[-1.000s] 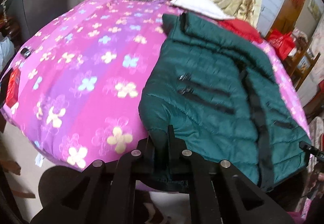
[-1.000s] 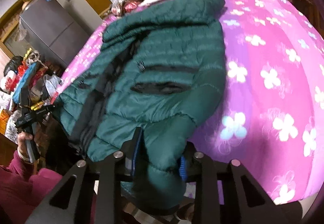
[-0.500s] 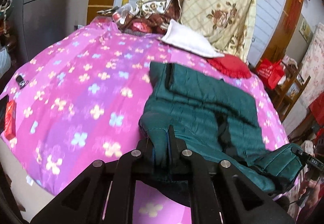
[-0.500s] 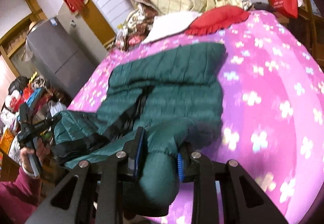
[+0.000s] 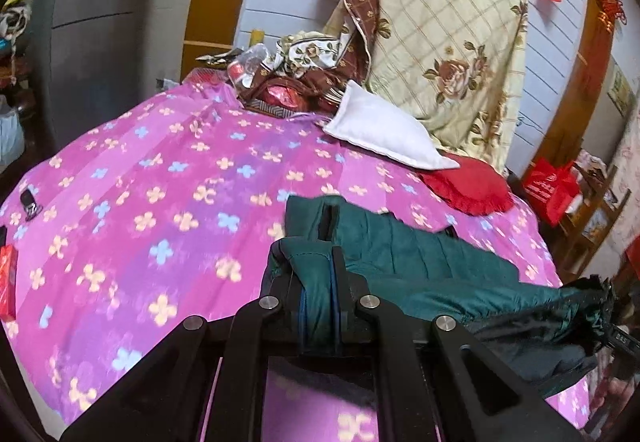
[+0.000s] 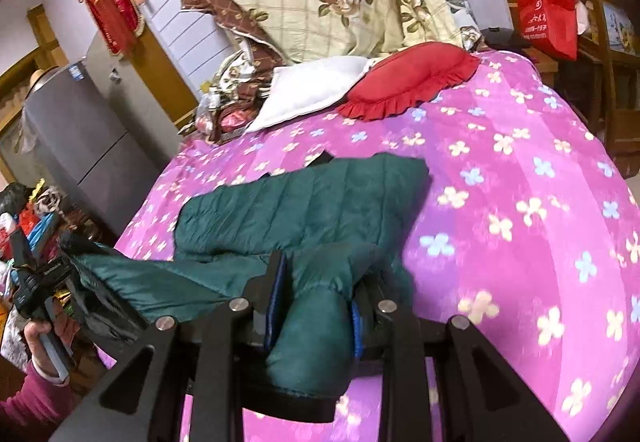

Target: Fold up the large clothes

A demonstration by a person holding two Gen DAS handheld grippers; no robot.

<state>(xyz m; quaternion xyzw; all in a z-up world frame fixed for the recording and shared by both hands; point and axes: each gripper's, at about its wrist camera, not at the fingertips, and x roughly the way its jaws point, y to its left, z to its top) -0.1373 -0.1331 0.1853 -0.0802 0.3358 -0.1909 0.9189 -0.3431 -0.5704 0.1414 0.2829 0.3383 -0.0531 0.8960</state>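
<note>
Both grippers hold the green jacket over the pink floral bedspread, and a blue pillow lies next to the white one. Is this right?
Not quite: the pillow beside the white pillow is red, not blue, as the right wrist view shows. The rest holds: the left gripper and right gripper both hold the green jacket over the pink bedspread.

Left gripper: matte black frame of angled struts, four round silver screw heads across it, blue pads lining the inner faces of the fingers. Right gripper: same black struts, four silver screws, blue-edged pads. Person's hand: bare skin, magenta sleeve with pale cuff.
</note>
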